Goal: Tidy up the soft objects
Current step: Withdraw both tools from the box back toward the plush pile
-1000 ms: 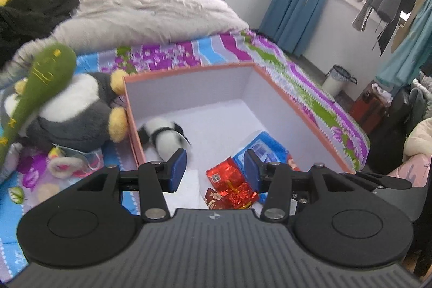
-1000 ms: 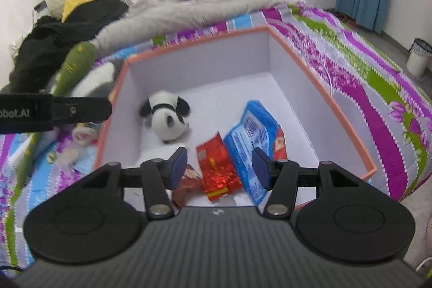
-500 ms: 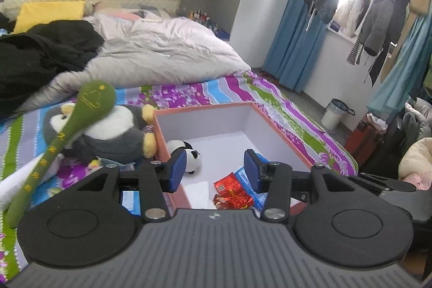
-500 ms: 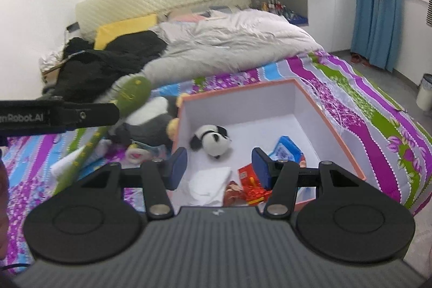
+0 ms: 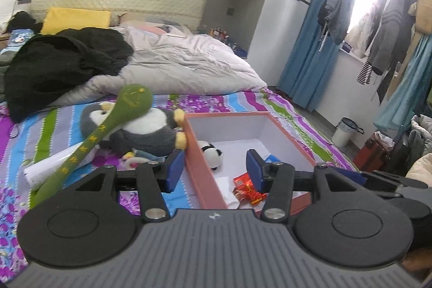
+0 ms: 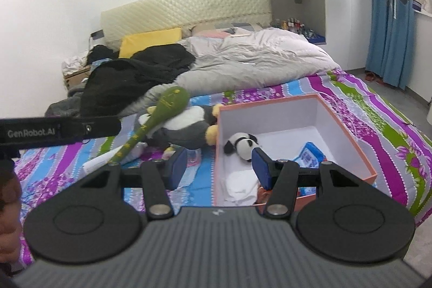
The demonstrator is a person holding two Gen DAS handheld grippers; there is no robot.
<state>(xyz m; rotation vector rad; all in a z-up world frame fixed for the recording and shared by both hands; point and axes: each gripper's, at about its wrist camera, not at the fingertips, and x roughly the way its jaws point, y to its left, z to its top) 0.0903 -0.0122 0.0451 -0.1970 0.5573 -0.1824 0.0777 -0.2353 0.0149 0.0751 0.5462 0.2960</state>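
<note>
Soft toys are split between the orange-rimmed cardboard box with a white inside (image 6: 348,130) and the striped purple, blue and green bedsheet (image 6: 383,112) it sits on. Inside the box lies a small black-and-white plush panda (image 6: 241,143), near the wall closest to the other toys, along with a blue snack packet (image 6: 310,154), red foil wrappers (image 5: 247,186) and a crumpled white cloth or paper (image 6: 240,184). Just outside that wall, touching or almost touching it, rests a large grey-and-white plush penguin with yellow feet (image 5: 145,130), and a long green plush club with yellow lettering (image 5: 108,126) leans across it. A white tube-like item (image 5: 54,166) and small trinkets lie beside them on the sheet.

By my reading the job is partly done: the panda is stowed, while the penguin and green club are not yet in the box.

Both tools hover above the near edge of the box, holding nothing. The left gripper (image 5: 213,169) has its blue pads spread wide, and the right gripper (image 6: 220,166) is likewise spread apart.
</note>
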